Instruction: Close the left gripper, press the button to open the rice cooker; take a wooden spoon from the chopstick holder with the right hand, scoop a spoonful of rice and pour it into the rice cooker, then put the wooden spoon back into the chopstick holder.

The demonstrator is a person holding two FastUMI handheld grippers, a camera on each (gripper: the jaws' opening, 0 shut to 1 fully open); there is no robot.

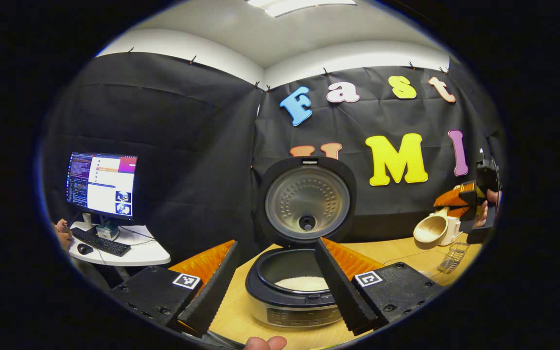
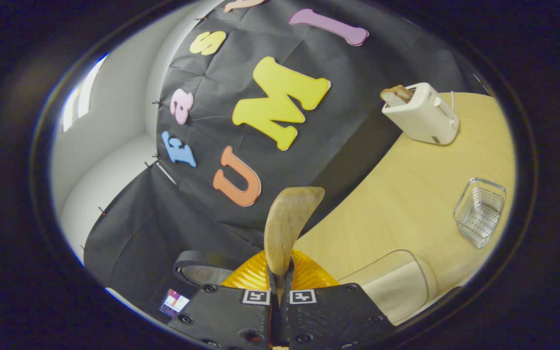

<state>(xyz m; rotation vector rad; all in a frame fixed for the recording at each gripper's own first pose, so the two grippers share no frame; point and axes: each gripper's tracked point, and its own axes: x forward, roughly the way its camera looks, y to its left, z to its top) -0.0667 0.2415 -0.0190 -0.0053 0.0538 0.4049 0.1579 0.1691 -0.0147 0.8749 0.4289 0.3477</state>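
Wooden spoon (image 2: 287, 221) sits pinched in the right claw (image 2: 280, 277), both fingers pressed on its handle; bowl stands up at frame centre of the right gripper view, against the black booth wall. In the left gripper view the same spoon (image 1: 430, 228) shows at right edge, mid-height, bowl hanging left of the right claw (image 1: 460, 199), w/ a hand (image 1: 489, 206) behind it.

Left claw (image 1: 277, 287) is spread wide, nothing between the fingers; it frames the rice cooker (image 1: 292, 291) at bottom centre. Cooker lid (image 1: 307, 201) stands open, upright behind the pot, inner metal plate facing the cam. White rice (image 1: 302, 283) lies in the pot bottom. Cooker rests on the pale wood table (image 1: 401, 250).

Wire chopstick holder (image 1: 452, 257) stands on the table at lower right in the left gripper view, below the spoon & apart from it. In the right gripper view it (image 2: 479, 211) sits at right edge, on the table (image 2: 406, 194).

White toaster (image 2: 421, 119) w/ bread in the slots, upper right in the right gripper view. Clear container (image 2: 396, 287) holding pale contents at lower right, just beside the claw body; cannot tell for sure it's rice.

Monitor (image 1: 101, 184), keyboard (image 1: 100, 241) & mouse (image 1: 84, 249) on a white side desk (image 1: 144, 253), left of frame in the left gripper view.
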